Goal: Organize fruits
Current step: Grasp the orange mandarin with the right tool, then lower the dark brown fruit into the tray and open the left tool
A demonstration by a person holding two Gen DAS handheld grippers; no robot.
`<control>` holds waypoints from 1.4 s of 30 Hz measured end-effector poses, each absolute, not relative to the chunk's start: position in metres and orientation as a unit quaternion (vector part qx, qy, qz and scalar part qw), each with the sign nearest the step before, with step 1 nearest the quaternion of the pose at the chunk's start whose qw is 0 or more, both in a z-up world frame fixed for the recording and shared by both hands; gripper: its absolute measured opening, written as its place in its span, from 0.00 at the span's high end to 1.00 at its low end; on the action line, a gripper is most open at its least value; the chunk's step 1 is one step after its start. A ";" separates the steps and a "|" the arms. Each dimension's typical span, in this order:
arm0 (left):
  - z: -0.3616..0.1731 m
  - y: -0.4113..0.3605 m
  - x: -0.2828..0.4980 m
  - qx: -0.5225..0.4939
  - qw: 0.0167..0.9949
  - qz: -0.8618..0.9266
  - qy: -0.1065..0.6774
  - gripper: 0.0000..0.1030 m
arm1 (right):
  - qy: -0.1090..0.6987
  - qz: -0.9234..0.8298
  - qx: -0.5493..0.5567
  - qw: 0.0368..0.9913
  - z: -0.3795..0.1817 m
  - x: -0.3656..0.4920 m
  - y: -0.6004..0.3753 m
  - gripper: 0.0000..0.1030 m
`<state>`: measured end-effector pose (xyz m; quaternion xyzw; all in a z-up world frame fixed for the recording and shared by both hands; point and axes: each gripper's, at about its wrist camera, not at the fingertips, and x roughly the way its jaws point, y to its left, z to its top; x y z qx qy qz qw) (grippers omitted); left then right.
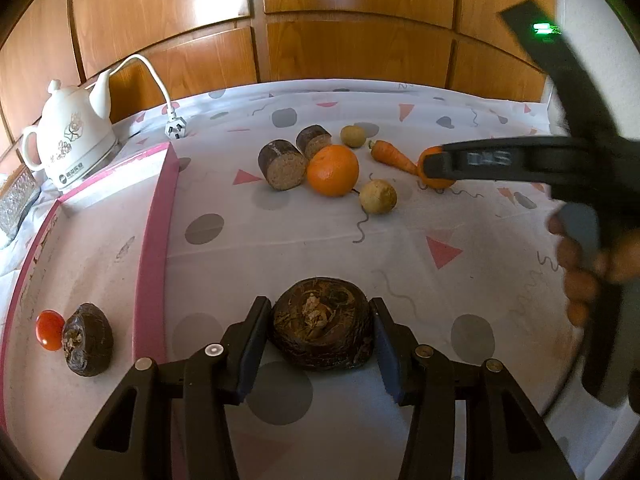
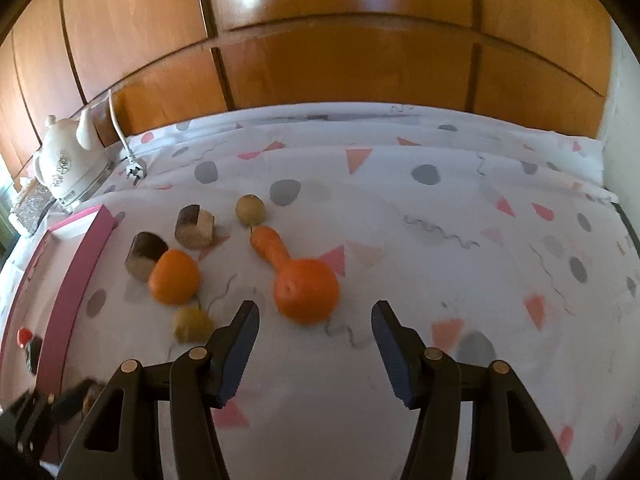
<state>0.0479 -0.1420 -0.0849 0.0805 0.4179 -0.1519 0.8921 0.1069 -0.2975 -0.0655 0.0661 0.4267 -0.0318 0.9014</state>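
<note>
The left gripper (image 1: 320, 330) is clamped on a dark brown, rough-skinned round fruit (image 1: 321, 322), which looks like a water chestnut; both blue pads press its sides, above the patterned tablecloth (image 1: 400, 240). To its left, inside the pink-rimmed box (image 1: 154, 248), a second dark chestnut-like fruit (image 1: 88, 340) sits touching a small red tomato (image 1: 50, 330) on its left.

The right gripper (image 2: 316, 338) stands with its jaws apart and nothing between the pads. Just beyond its tips lies an orange (image 2: 307, 291), and a carrot (image 2: 269, 245) runs from the orange's far side away to the left. Left of that gripper's left finger is a small yellowish round fruit (image 2: 191, 324), with a second orange (image 2: 174, 277) just beyond it. In the left wrist view the right gripper reaches in from the right, held by a hand (image 1: 580, 268), its tip overlapping the orange beside the carrot.

Farther off, two short dark-skinned cut chunks with pale faces (image 2: 146, 255) (image 2: 195, 222) lie near the box's right wall, and another small yellowish fruit (image 2: 250, 209) sits past the carrot's far end.

At the far left a white ceramic kettle (image 1: 70, 136) stands by the wood-panelled wall (image 1: 360, 40), its white plug (image 1: 176, 126) lying on the cloth.
</note>
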 end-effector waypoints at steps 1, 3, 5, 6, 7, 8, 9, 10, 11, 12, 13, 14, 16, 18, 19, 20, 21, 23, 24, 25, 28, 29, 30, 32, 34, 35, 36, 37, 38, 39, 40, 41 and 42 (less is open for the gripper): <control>-0.085 -0.142 0.048 0.081 0.892 -0.152 0.418 0.51 | 0.432 -0.033 0.062 0.899 -0.068 0.114 -0.296 0.42; -0.086 -0.142 0.047 0.081 0.893 -0.153 0.416 0.51 | 0.449 -0.022 0.056 0.892 -0.077 0.125 -0.291 0.60; -0.086 -0.142 0.047 0.081 0.893 -0.153 0.415 0.51 | 0.448 -0.026 0.051 0.892 -0.079 0.125 -0.290 0.63; -0.086 -0.141 0.047 0.079 0.894 -0.153 0.414 0.51 | 0.445 -0.028 0.053 0.893 -0.078 0.124 -0.290 0.63; -0.086 -0.141 0.047 0.079 0.894 -0.152 0.414 0.51 | 0.443 -0.029 0.055 0.894 -0.077 0.120 -0.290 0.63; -0.086 -0.141 0.047 0.080 0.894 -0.152 0.414 0.51 | 0.440 -0.030 0.054 0.896 -0.076 0.116 -0.290 0.63; -0.087 -0.141 0.047 0.080 0.894 -0.153 0.413 0.51 | 0.438 -0.032 0.051 0.897 -0.075 0.111 -0.290 0.63; -0.087 -0.141 0.047 0.080 0.894 -0.153 0.414 0.51 | 0.437 -0.034 0.049 0.897 -0.075 0.104 -0.291 0.63; -0.087 -0.141 0.048 0.080 0.894 -0.153 0.414 0.51 | 0.437 -0.034 0.051 0.898 -0.075 0.097 -0.292 0.63; -0.086 -0.141 0.048 0.079 0.893 -0.153 0.416 0.52 | 0.436 -0.036 0.053 0.898 -0.075 0.092 -0.295 0.63; -0.085 -0.141 0.049 0.078 0.892 -0.152 0.419 0.52 | 0.434 -0.039 0.057 0.898 -0.074 0.083 -0.297 0.63; -0.084 -0.141 0.050 0.078 0.892 -0.152 0.419 0.52 | 0.432 -0.041 0.060 0.899 -0.074 0.077 -0.299 0.63; -0.081 -0.140 0.049 0.075 0.888 -0.155 0.425 0.52 | 0.430 -0.044 0.058 0.900 -0.074 0.063 -0.299 0.63; -0.073 -0.135 0.048 0.067 0.890 -0.157 0.422 0.52 | 0.430 -0.045 0.054 0.900 -0.076 0.054 -0.298 0.63; -0.068 -0.132 0.047 0.064 0.893 -0.156 0.418 0.52 | 0.430 -0.045 0.053 0.900 -0.077 0.050 -0.297 0.63; -0.062 -0.127 0.047 0.057 0.894 -0.156 0.415 0.52 | 0.432 -0.046 0.053 0.899 -0.078 0.048 -0.296 0.63; -0.055 -0.122 0.047 0.048 0.896 -0.155 0.413 0.52 | 0.431 -0.047 0.053 0.899 -0.079 0.046 -0.297 0.63; -0.040 -0.108 0.050 0.032 0.902 -0.150 0.404 0.52 | 0.429 -0.050 0.050 0.901 -0.079 0.044 -0.295 0.63; -0.034 -0.101 0.052 0.028 0.905 -0.143 0.400 0.52 | 0.429 -0.052 0.047 0.900 -0.079 0.045 -0.294 0.63; -0.027 -0.089 0.055 0.016 0.909 -0.131 0.396 0.52 | 0.429 -0.053 0.042 0.901 -0.079 0.045 -0.293 0.63; -0.018 -0.056 0.072 -0.009 0.914 -0.092 0.394 0.52 | 0.428 -0.056 0.033 0.902 -0.081 0.044 -0.290 0.63; -0.017 -0.046 0.078 -0.013 0.916 -0.077 0.394 0.52 | 0.427 -0.056 0.031 0.902 -0.081 0.044 -0.290 0.63; -0.017 -0.034 0.085 -0.016 0.916 -0.059 0.396 0.52 | 0.427 -0.057 0.030 0.902 -0.081 0.044 -0.290 0.63; -0.021 -0.012 0.099 -0.025 0.912 -0.030 0.409 0.52 | 0.427 -0.057 0.027 0.902 -0.081 0.044 -0.289 0.63; -0.026 0.009 0.114 -0.028 0.910 0.000 0.415 0.52 | 0.427 -0.058 0.022 0.902 -0.081 0.045 -0.288 0.63; -0.028 0.016 0.119 -0.027 0.909 0.012 0.416 0.52 | 0.428 -0.059 0.020 0.902 -0.081 0.045 -0.288 0.63; -0.032 0.023 0.126 -0.026 0.908 0.018 0.419 0.52 | 0.428 -0.060 0.018 0.902 -0.081 0.045 -0.287 0.63; -0.034 0.028 0.130 -0.025 0.907 0.025 0.420 0.52 | 0.428 -0.060 0.016 0.902 -0.081 0.045 -0.287 0.63; -0.037 0.032 0.133 -0.025 0.906 0.033 0.422 0.52 | 0.429 -0.061 0.015 0.901 -0.081 0.045 -0.286 0.63; -0.039 0.035 0.135 -0.027 0.904 0.040 0.425 0.52 | 0.429 -0.061 0.012 0.901 -0.081 0.045 -0.285 0.63; -0.040 0.040 0.137 -0.031 0.902 0.043 0.428 0.51 | 0.429 -0.062 0.011 0.901 -0.081 0.045 -0.285 0.63; -0.041 0.045 0.136 -0.039 0.901 0.047 0.429 0.51 | 0.430 -0.063 0.008 0.901 -0.081 0.045 -0.285 0.63; -0.040 0.049 0.134 -0.046 0.902 0.050 0.427 0.51 | 0.430 -0.063 0.006 0.901 -0.081 0.046 -0.284 0.63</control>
